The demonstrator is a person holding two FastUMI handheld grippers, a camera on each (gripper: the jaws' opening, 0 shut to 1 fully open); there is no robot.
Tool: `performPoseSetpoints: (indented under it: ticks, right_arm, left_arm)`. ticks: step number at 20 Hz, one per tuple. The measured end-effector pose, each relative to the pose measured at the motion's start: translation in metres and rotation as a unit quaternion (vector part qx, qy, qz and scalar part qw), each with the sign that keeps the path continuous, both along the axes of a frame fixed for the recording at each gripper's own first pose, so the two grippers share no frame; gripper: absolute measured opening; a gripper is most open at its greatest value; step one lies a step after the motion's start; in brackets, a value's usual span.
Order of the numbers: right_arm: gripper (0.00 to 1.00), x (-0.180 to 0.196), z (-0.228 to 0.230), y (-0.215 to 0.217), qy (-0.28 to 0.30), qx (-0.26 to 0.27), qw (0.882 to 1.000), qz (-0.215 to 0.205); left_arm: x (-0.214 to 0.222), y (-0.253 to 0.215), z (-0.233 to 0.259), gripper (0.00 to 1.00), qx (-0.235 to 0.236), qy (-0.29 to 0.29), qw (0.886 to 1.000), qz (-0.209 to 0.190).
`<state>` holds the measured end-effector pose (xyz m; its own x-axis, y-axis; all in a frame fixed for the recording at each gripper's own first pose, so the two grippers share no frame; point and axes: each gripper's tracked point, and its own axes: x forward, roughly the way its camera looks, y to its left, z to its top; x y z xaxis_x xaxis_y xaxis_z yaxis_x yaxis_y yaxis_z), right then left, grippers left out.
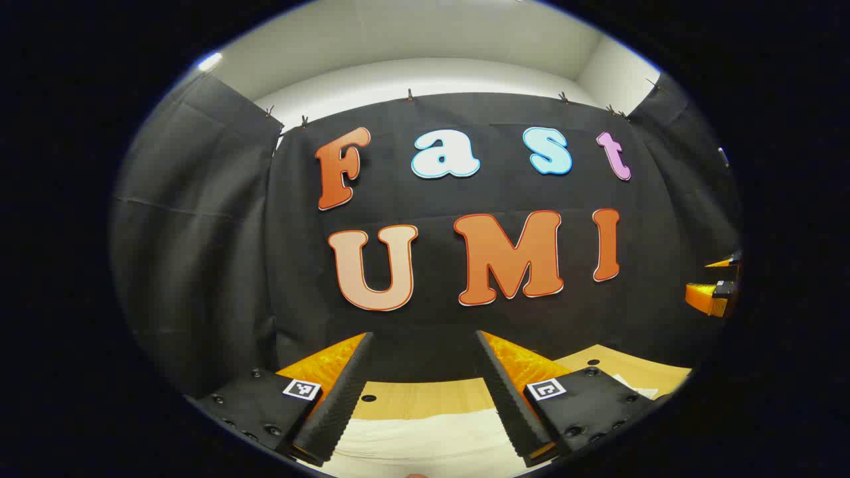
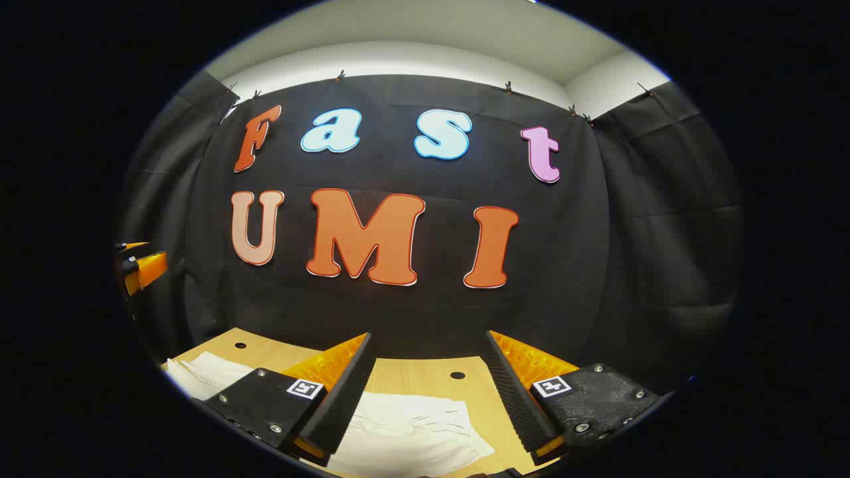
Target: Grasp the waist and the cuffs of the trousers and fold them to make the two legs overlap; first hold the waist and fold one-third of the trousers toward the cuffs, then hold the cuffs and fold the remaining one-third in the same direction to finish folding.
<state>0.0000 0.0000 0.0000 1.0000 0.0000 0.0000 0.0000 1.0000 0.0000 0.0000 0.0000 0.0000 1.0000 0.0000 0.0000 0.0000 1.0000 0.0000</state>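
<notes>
Trousers flat on the table, both grippers raised and empty; no fold can be judged begun.

The white trousers lie spread on the wooden table, low in both views; in the right gripper view a rumpled edge sits just below that gripper's fingers, while the left gripper view shows a smoother stretch of the trousers. How the legs lie, and which end is waist or cuffs, I cannot tell. The left gripper and the right gripper each stand wide apart, holding nothing, pointed at the booth wall above the cloth. Judging from this, every fold remains to do. No containers are on the table.
</notes>
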Motion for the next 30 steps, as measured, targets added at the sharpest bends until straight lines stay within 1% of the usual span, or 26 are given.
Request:
performPoseSetpoints:
  ticks: [4, 7, 8, 10, 12, 13, 14, 15, 19, 22, 25, 28, 30]
  right_arm:
    - [0.99, -0.002, -0.006, 0.008, 0.01, -0.003, 1.0, -0.004]
    - [0.99, -0.004, -0.004, 0.012, 0.006, -0.016, 1.0, -0.011]
    - [0.99, -0.006, -0.003, 0.009, 0.006, -0.023, 1.0, -0.018]
    - [0.99, -0.011, -0.004, 0.008, 0.009, -0.025, 0.999, -0.03]
    - [0.99, -0.019, -0.005, 0.007, 0.011, -0.023, 0.999, -0.044]
    - [0.95, -0.023, -0.008, 0.003, 0.016, -0.024, 0.998, -0.055]
    - [0.95, -0.027, -0.012, 0.001, 0.022, -0.024, 0.998, -0.062]
    - [0.99, -0.031, -0.019, 0.0, 0.032, -0.023, 0.997, -0.067]
    - [0.99, -0.037, -0.044, -0.016, 0.075, -0.007, 0.994, -0.083]
    - [0.99, -0.025, -0.069, -0.027, 0.113, 0.016, 0.991, -0.074]
    - [0.99, -0.006, -0.099, -0.041, 0.159, 0.038, 0.984, -0.068]
    - [0.99, 0.012, -0.14, -0.055, 0.22, 0.063, 0.972, -0.061]
    - [0.99, 0.026, -0.168, -0.059, 0.259, 0.088, 0.96, -0.053]
  left_arm:
    - [-0.005, 0.006, -0.008, 0.97, -0.005, 0.005, 1.0, -0.001]
    - [-0.013, 0.012, -0.003, 0.96, -0.004, -0.009, 1.0, 0.0]
    - [-0.015, 0.01, -0.003, 0.99, 0.002, -0.014, 1.0, -0.006]
    - [-0.02, 0.016, -0.004, 0.97, 0.018, -0.02, 1.0, -0.007]
    - [-0.019, 0.014, -0.004, 1.0, 0.017, -0.02, 1.0, -0.017]
    - [-0.02, 0.013, -0.006, 1.0, 0.013, -0.019, 0.999, -0.022]
    - [-0.02, 0.013, -0.009, 1.0, 0.007, -0.014, 0.999, -0.028]
    - [-0.022, 0.017, -0.018, 1.0, 0.0, -0.007, 0.999, -0.032]
    - [-0.034, 0.039, -0.052, 1.0, -0.007, 0.039, 0.999, -0.029]
    - [-0.031, 0.058, -0.075, 0.99, 0.005, 0.068, 0.998, 0.004]
    - [-0.031, 0.071, -0.107, 1.0, -0.007, 0.111, 0.993, 0.035]
    - [-0.028, 0.092, -0.138, 1.0, -0.007, 0.159, 0.984, 0.073]
    - [-0.031, 0.1, -0.164, 1.0, -0.008, 0.197, 0.976, 0.096]
